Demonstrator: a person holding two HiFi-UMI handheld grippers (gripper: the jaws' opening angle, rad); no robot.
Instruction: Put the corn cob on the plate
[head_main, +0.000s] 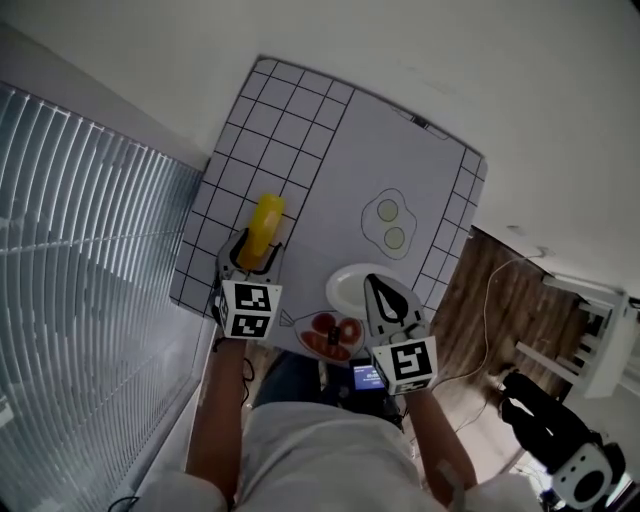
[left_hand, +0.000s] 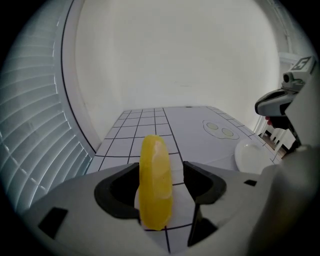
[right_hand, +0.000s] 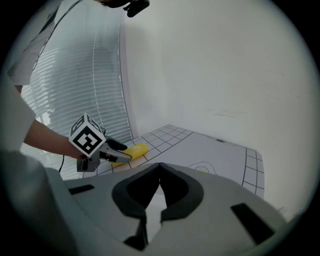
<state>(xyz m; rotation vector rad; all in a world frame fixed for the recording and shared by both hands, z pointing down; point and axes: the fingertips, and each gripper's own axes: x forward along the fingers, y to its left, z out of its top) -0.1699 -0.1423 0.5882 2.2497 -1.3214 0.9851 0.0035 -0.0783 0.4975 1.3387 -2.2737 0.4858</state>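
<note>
The yellow corn cob (head_main: 267, 215) lies on the checked part of the table mat (head_main: 300, 120), pointing away from me. My left gripper (head_main: 258, 250) is lowered over its near end, open, with the cob (left_hand: 156, 185) between the two black fingers; a gap shows on the right side. The white plate (head_main: 345, 285) sits empty to the right of it, near the mat's front edge, and shows in the left gripper view as the plate (left_hand: 250, 155). My right gripper (head_main: 372, 282) hovers over the plate, shut, nothing in it; its tips meet in the right gripper (right_hand: 160, 165).
A small dish of red slices (head_main: 330, 337) sits at the mat's near edge between my hands. A fried-egg drawing (head_main: 388, 222) is printed on the mat's plain part. Window blinds (head_main: 80, 250) run along the left; wooden floor and a cable (head_main: 490, 300) lie to the right.
</note>
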